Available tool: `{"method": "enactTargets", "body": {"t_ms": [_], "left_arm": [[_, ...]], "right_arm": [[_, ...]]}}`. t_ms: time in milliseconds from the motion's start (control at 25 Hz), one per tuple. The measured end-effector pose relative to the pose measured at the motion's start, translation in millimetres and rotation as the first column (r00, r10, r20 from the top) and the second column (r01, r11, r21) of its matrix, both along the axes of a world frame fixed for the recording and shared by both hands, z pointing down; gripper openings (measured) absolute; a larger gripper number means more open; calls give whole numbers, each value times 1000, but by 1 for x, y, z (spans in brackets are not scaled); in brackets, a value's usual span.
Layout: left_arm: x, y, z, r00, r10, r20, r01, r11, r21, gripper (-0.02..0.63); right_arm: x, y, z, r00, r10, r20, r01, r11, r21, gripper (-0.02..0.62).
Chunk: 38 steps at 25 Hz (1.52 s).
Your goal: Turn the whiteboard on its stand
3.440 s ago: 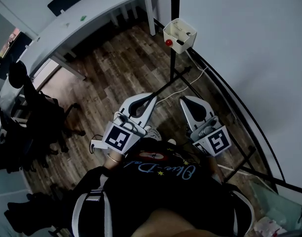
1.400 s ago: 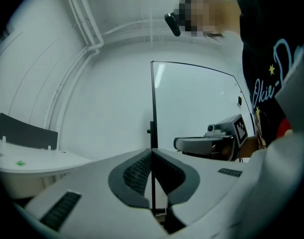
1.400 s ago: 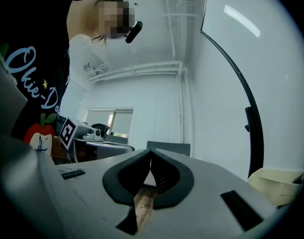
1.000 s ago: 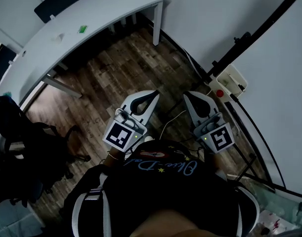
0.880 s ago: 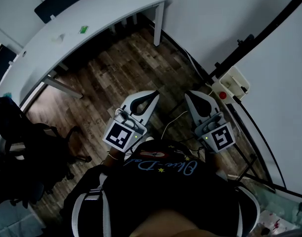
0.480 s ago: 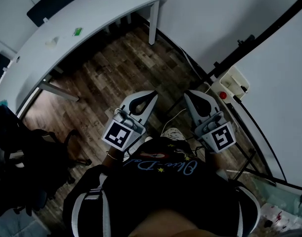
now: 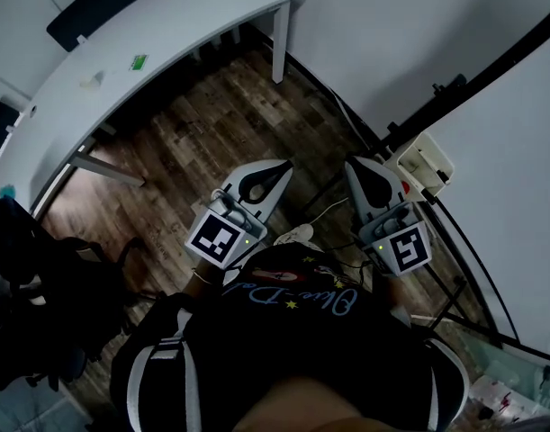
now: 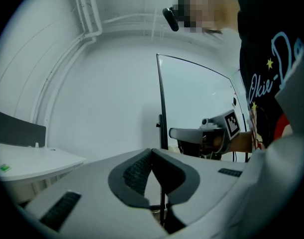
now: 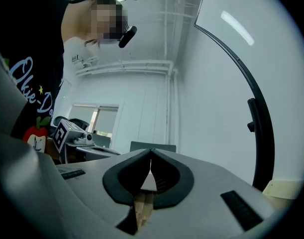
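Observation:
The whiteboard (image 7: 518, 151) fills the right of the head view, and its black frame edge (image 7: 491, 70) runs up to the top right corner. A cream marker tray (image 7: 423, 162) with a red cap in it hangs at the board's near end. My right gripper (image 7: 359, 164) is shut and empty, just left of the tray and apart from it. My left gripper (image 7: 279, 166) is also shut and empty, over the wooden floor further left. The left gripper view shows its jaws (image 8: 151, 151) meeting, with the board (image 8: 196, 103) beyond them. The right gripper (image 9: 151, 152) points past the frame (image 9: 244, 78).
A long white desk (image 7: 157, 52) stands at the upper left, and a dark office chair (image 7: 31, 259) sits at the left edge. The stand's black legs (image 7: 455, 295) and a white cable (image 7: 324, 210) cross the floor by my feet.
Since the earliest frame the board's end and its tray have swung to the right in the head view. Over the last second both grippers drifted slightly towards the board's end, with their jaws unchanged.

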<state>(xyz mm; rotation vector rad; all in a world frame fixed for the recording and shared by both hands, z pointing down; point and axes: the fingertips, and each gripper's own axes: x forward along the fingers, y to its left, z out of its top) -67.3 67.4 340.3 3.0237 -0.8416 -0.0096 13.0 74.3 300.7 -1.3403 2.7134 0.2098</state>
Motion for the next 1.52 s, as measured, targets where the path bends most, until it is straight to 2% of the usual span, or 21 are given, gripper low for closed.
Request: {"method": "enactTargets", "body": {"t_ms": [320, 480, 800, 1160, 1320, 1520], "left_arm": [[42, -34, -10, 996, 87, -13, -86, 996, 18, 11], [69, -40, -6, 986, 166, -9, -165, 986, 30, 11], [127, -59, -7, 952, 306, -21, -306, 952, 29, 11], [167, -69, -15, 918, 397, -16, -396, 917, 36, 11], [181, -69, -13, 902, 431, -9, -430, 902, 32, 12], [193, -65, -17, 872, 489, -11, -488, 871, 49, 26]], "right_arm": [[37, -26, -12, 996, 87, 1, -87, 996, 32, 38], [63, -26, -6, 985, 175, -4, -175, 984, 43, 38], [123, -34, -8, 940, 341, -2, -340, 938, 72, 38], [138, -38, -23, 928, 372, 5, -372, 925, 80, 38], [147, -34, -32, 910, 414, 14, -413, 904, 114, 38], [153, -26, -34, 877, 477, -50, -470, 876, 110, 37]]}}
